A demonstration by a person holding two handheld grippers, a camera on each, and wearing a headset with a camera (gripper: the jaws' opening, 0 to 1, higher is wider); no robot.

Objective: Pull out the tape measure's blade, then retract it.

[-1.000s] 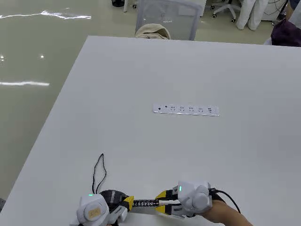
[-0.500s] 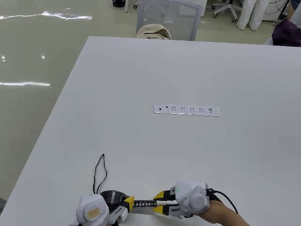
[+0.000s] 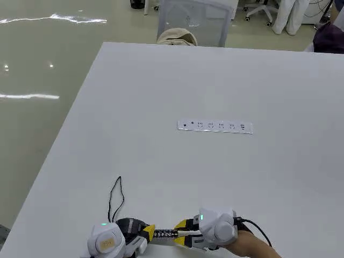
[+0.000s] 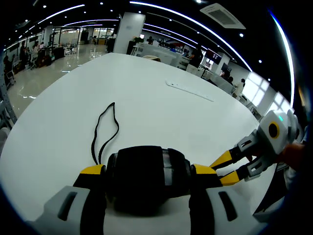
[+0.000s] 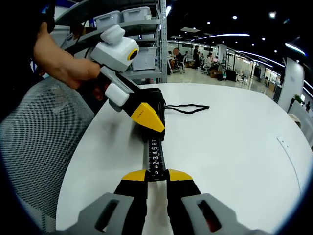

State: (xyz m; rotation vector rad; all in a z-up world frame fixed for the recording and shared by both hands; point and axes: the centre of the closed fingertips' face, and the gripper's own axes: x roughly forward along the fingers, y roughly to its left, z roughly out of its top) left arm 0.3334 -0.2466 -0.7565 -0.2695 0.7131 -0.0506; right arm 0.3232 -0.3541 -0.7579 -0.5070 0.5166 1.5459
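A black tape measure case (image 4: 146, 183) sits between the yellow-tipped jaws of my left gripper (image 4: 146, 171), which is shut on it, near the table's front edge (image 3: 146, 232). A short stretch of numbered blade (image 5: 154, 152) runs out of the case (image 5: 152, 104) to my right gripper (image 5: 155, 175), shut on the blade's end. In the head view the blade (image 3: 164, 234) spans the small gap between the left jaws and the right gripper (image 3: 180, 234). The case's black lanyard (image 3: 115, 198) loops away across the table.
A white power strip (image 3: 214, 126) lies flat in the middle of the white table (image 3: 215, 75). A grey chair (image 3: 191, 19) stands at the far edge. The table's left edge is close to the left gripper, with shiny floor beyond.
The right gripper has moved left towards the case, and the exposed length of blade between the two grippers has grown shorter. The left gripper has kept still.
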